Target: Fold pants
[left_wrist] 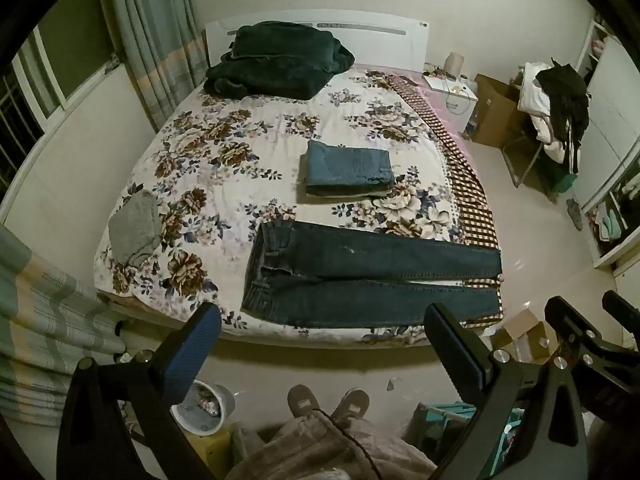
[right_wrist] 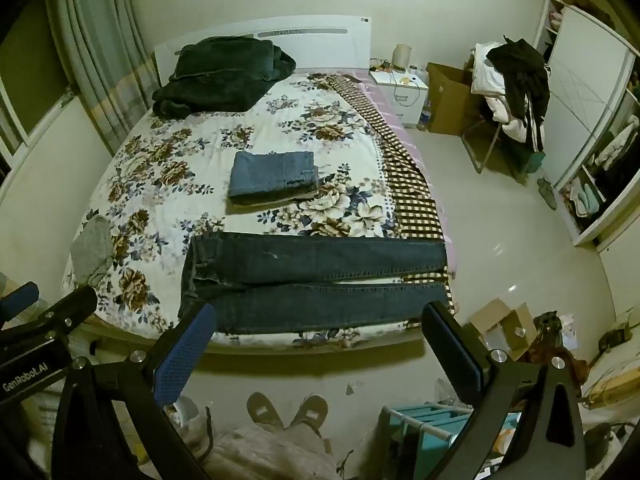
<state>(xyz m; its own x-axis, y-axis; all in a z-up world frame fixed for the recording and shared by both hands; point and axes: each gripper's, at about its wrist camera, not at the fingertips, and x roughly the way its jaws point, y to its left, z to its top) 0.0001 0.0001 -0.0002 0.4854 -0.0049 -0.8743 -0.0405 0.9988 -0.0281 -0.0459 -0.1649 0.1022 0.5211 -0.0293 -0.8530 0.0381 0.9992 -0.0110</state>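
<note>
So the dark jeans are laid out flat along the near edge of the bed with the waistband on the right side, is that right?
Not quite. The dark jeans do lie flat along the near edge of the bed, but the waistband is on the left and the leg ends point right. The left wrist view shows it.

Dark jeans point(left_wrist: 372, 276) lie flat across the floral bed point(left_wrist: 224, 152), legs toward three o'clock. The left gripper point(left_wrist: 320, 344) hovers wide open at six o'clock.

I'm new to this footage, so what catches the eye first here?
The dark jeans lie flat across the near edge of the floral bed. Behind them sits a folded lighter pair, with a dark blanket heap by the headboard.
</note>
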